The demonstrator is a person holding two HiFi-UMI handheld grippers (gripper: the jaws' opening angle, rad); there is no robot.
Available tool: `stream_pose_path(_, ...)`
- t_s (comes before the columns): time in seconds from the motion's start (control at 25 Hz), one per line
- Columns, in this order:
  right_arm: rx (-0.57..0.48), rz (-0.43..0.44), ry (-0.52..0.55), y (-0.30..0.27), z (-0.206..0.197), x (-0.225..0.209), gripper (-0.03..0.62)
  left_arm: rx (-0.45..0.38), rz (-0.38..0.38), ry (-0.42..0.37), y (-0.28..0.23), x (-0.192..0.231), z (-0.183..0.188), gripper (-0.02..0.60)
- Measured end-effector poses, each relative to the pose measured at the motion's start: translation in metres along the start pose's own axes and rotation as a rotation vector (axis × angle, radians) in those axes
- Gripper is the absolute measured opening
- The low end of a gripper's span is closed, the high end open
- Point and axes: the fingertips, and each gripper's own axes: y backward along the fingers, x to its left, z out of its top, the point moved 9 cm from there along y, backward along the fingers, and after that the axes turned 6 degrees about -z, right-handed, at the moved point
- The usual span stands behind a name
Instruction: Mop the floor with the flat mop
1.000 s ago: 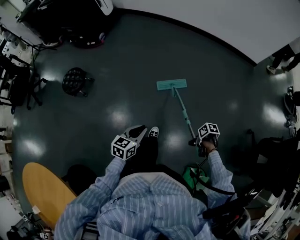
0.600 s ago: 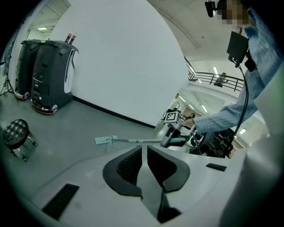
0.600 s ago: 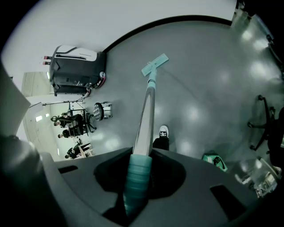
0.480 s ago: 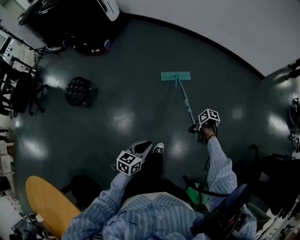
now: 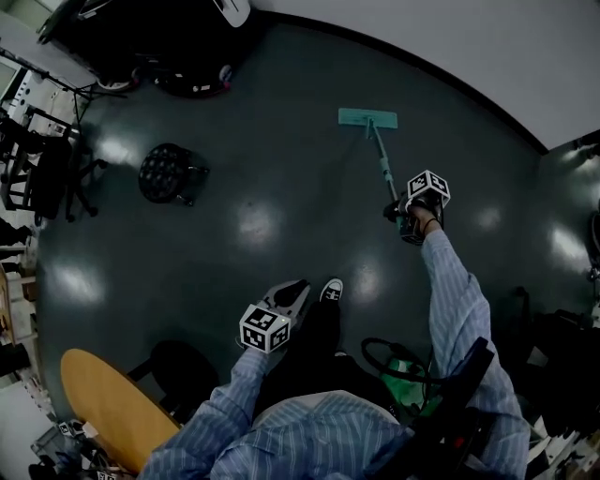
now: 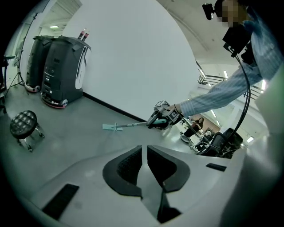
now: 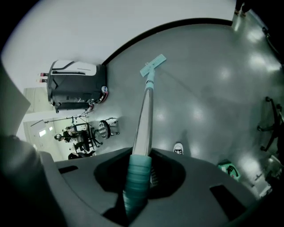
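Well, head view: my right gripper [image 5: 405, 214] is stretched out ahead, I judge to push the teal flat mop [image 5: 367, 118] far across the dark grey glossy floor [image 5: 234, 141]. Its rectangular head lies flat near the white wall [image 5: 422, 28]. My left gripper [image 5: 286, 298] idles by my shoe [image 5: 331, 290].

Left gripper view: jaws pressed together, nothing between them.

Right gripper view: jaws pinching the ribbed teal grip [image 7: 135, 177], and the silver pole [image 7: 144, 119] runs straight to the head.
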Motion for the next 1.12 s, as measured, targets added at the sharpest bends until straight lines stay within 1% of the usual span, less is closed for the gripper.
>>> stream_pose_path(0.12, -0.010, 0.002, -0.018, -0.003, 0.003, 0.001, 0.075, -0.002, 0.016, 0.018, 0.005, 0.004, -0.007, 0.038)
stream_pose_path(0.24, -0.039, -0.006, -0.043, -0.003, -0.005, -0.010, 0.073, -0.008, 0.019, 0.024, 0.007, 0.004, -0.011, 0.038)
stream_pose_path(0.32, -0.047, 0.015, -0.066, -0.003, -0.018, -0.021, 0.072, -0.019, 0.013, 0.017, 0.009, 0.002, -0.015, 0.038)
stream_pose_path(0.44, -0.043, 0.041, -0.083, -0.003, -0.049, -0.033, 0.072, -0.031, 0.002, 0.003, 0.017, -0.005, -0.018, 0.038)
stream_pose_path(0.56, -0.030, 0.044, -0.080, -0.002, -0.090, -0.048, 0.072, -0.031, -0.013, -0.015, 0.027, -0.020, -0.020, 0.038)
stream_pose_path(0.72, -0.028, 0.044, -0.081, 0.010, -0.154, -0.080, 0.072, -0.024, -0.039, -0.044, 0.037, -0.054, -0.030, 0.038)
stream_pose_path(0.8, -0.022, 0.073, -0.090, -0.003, -0.187, -0.093, 0.072, -0.023, -0.045, -0.050, 0.044, -0.060, -0.043, 0.038)
stream_pose_path(0.88, -0.013, 0.104, -0.098, -0.010, -0.228, -0.109, 0.072, -0.028, -0.051, -0.056, 0.055, -0.077, -0.057, 0.038)
stream_pose_path(0.96, -0.012, 0.113, -0.099, -0.011, -0.268, -0.127, 0.072, -0.036, -0.061, -0.069, 0.062, -0.097, -0.067, 0.038)
stream_pose_path(1.12, -0.005, 0.126, -0.100, -0.029, -0.338, -0.160, 0.072, -0.059, -0.076, -0.081, 0.075, -0.121, -0.099, 0.038)
